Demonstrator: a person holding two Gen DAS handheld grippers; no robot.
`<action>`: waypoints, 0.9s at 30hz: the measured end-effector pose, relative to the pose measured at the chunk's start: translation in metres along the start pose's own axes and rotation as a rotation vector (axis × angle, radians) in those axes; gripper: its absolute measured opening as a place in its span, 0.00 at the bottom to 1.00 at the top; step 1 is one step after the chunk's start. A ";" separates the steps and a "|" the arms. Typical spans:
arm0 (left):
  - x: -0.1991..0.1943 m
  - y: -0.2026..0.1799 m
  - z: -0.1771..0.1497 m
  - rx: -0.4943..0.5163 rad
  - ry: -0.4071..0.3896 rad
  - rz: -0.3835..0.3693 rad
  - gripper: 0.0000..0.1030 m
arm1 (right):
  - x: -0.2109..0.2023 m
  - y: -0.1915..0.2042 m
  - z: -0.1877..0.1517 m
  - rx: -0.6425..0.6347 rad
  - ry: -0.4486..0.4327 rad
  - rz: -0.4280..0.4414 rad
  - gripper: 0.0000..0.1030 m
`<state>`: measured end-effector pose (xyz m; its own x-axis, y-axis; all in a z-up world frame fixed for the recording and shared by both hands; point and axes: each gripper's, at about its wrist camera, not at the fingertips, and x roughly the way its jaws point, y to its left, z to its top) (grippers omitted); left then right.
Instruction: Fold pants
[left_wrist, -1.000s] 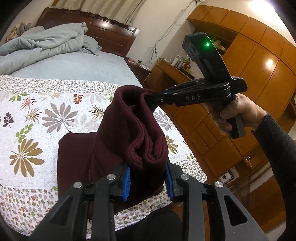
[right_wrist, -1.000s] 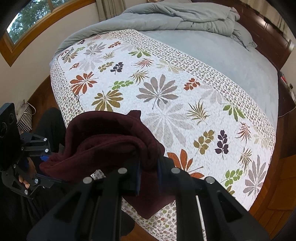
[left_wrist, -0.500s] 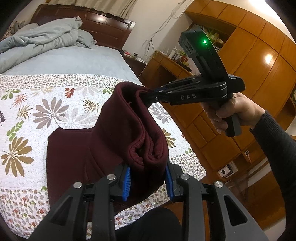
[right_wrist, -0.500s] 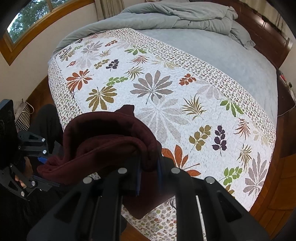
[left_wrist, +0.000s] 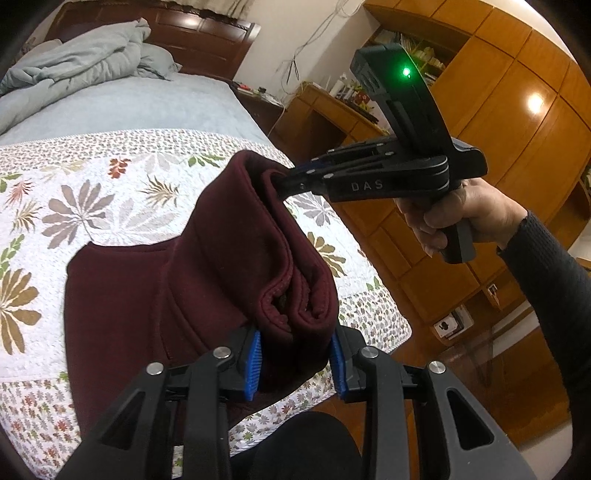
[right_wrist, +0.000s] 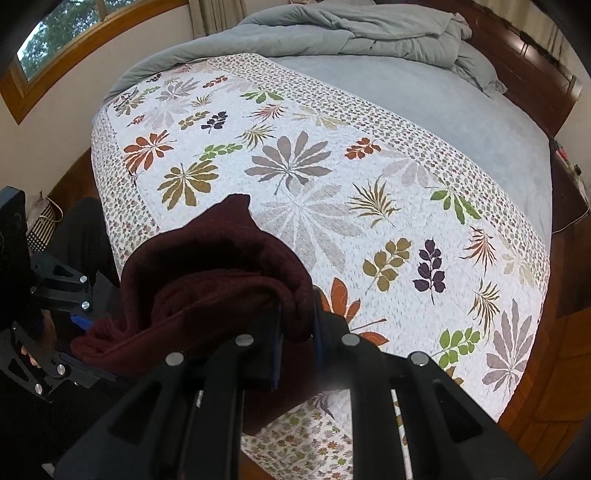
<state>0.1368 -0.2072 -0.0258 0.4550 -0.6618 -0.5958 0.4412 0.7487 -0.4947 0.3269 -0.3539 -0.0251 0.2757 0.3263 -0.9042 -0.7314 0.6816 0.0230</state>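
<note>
Dark maroon pants (left_wrist: 207, 280) are partly folded, with their lower part lying on the leaf-patterned quilt (left_wrist: 74, 192) and a thick folded end lifted above it. My left gripper (left_wrist: 295, 363) is shut on one corner of that lifted end, its blue pads (left_wrist: 253, 363) pressing the layers. My right gripper (left_wrist: 284, 182), held by a hand (left_wrist: 458, 218), is shut on the other corner, higher and farther off. In the right wrist view the pants (right_wrist: 214, 273) bunch between the right gripper (right_wrist: 297, 325) and the left gripper (right_wrist: 79, 319) at the left edge.
A rumpled grey duvet (right_wrist: 351, 33) and a wooden headboard (left_wrist: 192, 40) lie at the bed's far end. Wooden cabinets (left_wrist: 517, 122) and a cluttered bedside table (left_wrist: 325, 110) stand right of the bed. The bed's edge (left_wrist: 369, 350) drops to a wooden floor.
Both grippers have moved forward and down over the quilt with the folded end still held. More of the pants now lies flat on the quilt.
</note>
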 end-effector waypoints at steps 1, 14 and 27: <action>0.004 -0.001 -0.001 0.000 0.007 -0.001 0.30 | 0.001 -0.001 -0.002 -0.003 -0.001 -0.004 0.13; 0.063 -0.007 -0.016 0.019 0.121 0.001 0.29 | 0.033 -0.027 -0.051 -0.016 0.001 -0.018 0.13; 0.114 -0.010 -0.036 0.047 0.203 0.034 0.29 | 0.073 -0.055 -0.092 0.042 0.019 0.033 0.18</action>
<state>0.1564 -0.2891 -0.1112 0.3069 -0.6113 -0.7294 0.4657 0.7649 -0.4451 0.3301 -0.4275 -0.1318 0.2395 0.3366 -0.9107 -0.7130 0.6976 0.0703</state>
